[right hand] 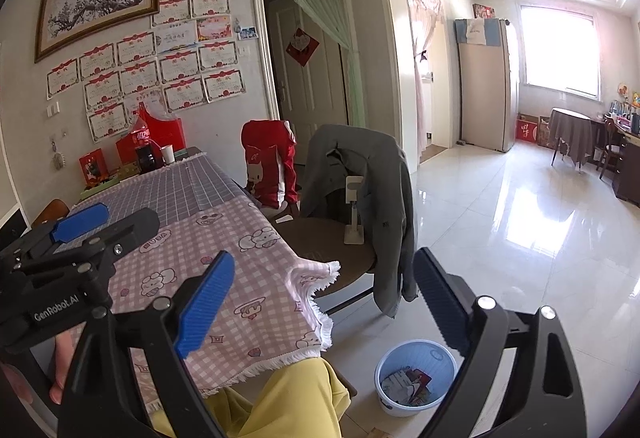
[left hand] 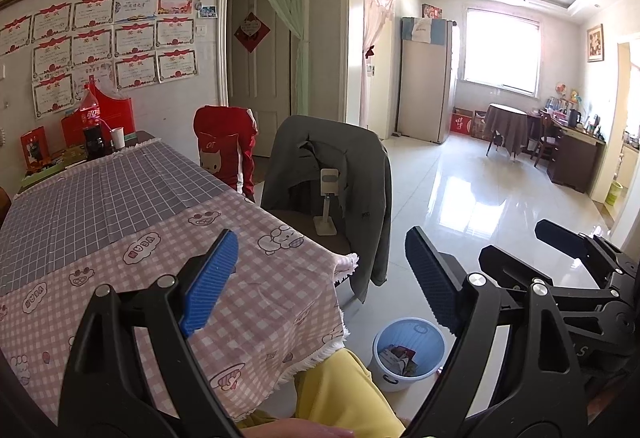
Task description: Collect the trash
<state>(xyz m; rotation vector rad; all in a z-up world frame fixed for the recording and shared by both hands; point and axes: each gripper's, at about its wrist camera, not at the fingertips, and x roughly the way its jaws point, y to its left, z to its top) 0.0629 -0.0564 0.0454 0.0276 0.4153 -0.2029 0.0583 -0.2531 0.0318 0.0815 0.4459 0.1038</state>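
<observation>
The left gripper (left hand: 320,278) is hovering with its blue-padded jaws spread wide and nothing between them, just above the near corner of the table (left hand: 120,198), which is wearing a pink checked cloth with cartoon prints. The right gripper (right hand: 324,302) is hanging beside it, off the same table corner, its jaws also standing wide apart and empty. The task's thing, a light blue trash bin (right hand: 416,382), is sitting on the pale tiled floor (right hand: 520,238) just off the table's near corner, below the cloth's fringe, and crumpled paper and wrappers (right hand: 408,384) are lying in its bottom. A person's knee in yellow trousers (right hand: 292,398) is showing under the table's near edge, between the cloth and the bin. Along the table's right side a chair draped with a grey jacket (left hand: 340,174) is standing, with a white phone stand (left hand: 328,198) on its seat, and at the table's far end a cola bottle (left hand: 91,122) is standing beside a white cup (left hand: 118,138)
</observation>
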